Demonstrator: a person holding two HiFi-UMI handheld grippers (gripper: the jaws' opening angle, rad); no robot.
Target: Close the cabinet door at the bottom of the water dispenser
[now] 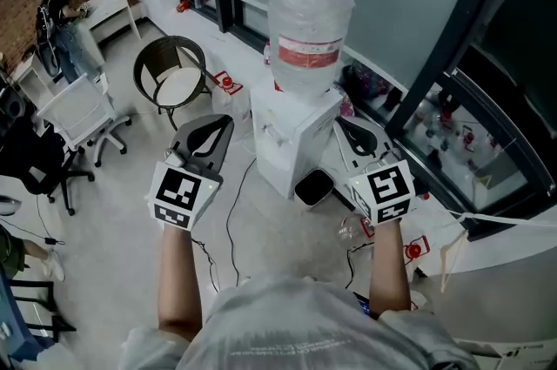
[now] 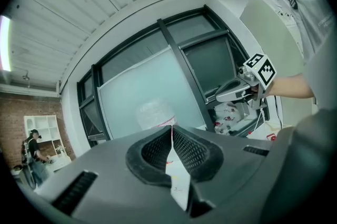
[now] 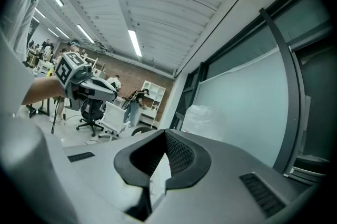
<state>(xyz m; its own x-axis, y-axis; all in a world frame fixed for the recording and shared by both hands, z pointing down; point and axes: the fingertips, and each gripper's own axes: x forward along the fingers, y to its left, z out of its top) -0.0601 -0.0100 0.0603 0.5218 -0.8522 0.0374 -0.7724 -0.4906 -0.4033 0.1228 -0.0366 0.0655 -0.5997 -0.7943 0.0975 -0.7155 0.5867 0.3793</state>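
Observation:
A white water dispenser (image 1: 291,133) stands on the floor under me, with a clear bottle (image 1: 309,24) on top. Its bottom cabinet door is hidden from the head view by the dispenser's top and body. My left gripper (image 1: 226,123) is held level to the dispenser's left, shut and holding nothing. My right gripper (image 1: 341,124) is level on the dispenser's right side, also shut and holding nothing. In the left gripper view the shut left gripper (image 2: 171,129) points past the bottle (image 2: 155,112), with the right gripper (image 2: 236,92) beyond. In the right gripper view the shut right gripper (image 3: 165,134) faces the bottle (image 3: 197,115) and the left gripper (image 3: 97,88).
A black bin (image 1: 313,185) sits at the dispenser's base. Cables (image 1: 231,229) and a plastic bottle (image 1: 352,229) lie on the floor. A round chair (image 1: 170,72) and white office chairs (image 1: 83,111) stand to the left. A person (image 1: 61,20) stands by white shelves. Dark-framed windows (image 1: 452,37) run behind.

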